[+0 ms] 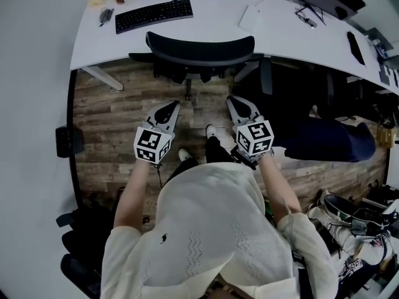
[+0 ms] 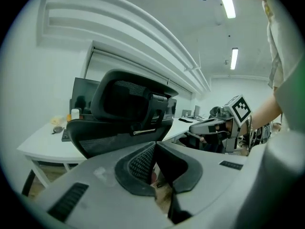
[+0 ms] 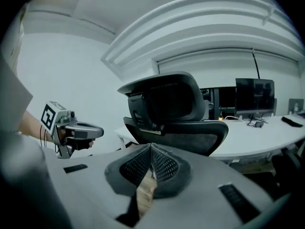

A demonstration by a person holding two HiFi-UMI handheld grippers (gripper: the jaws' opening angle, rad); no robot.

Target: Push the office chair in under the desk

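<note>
The person's pale knitted top (image 1: 212, 229) fills the bottom centre of the head view. Just above it, the left gripper (image 1: 169, 107) has its jaws pressed together, tips meeting with nothing between them; the right gripper (image 1: 235, 99) is the same — closed on empty air. Both point up the frame toward the office chair (image 1: 201, 50), yet neither touches it; a strip of wood-plank floor (image 1: 106, 114) lies between the tips and the backrest.

The chair stands at upper centre, its dark backrest against the edge of the white curved desk (image 1: 212, 20), its seat hidden beneath the top. Open floor runs left of the grippers to a black object (image 1: 67, 141) at the left edge; to their right a dark blue bulk (image 1: 330, 141) that I cannot identify crowds in, and clutter (image 1: 355, 223) lies at lower right.

A black keyboard (image 1: 154, 15) lies on the desk, upper left of the chair; monitors (image 3: 255, 95) stand behind the chair in the right gripper view — and ceiling strip lights (image 2: 233, 58) show at the upper right of the left gripper view.
</note>
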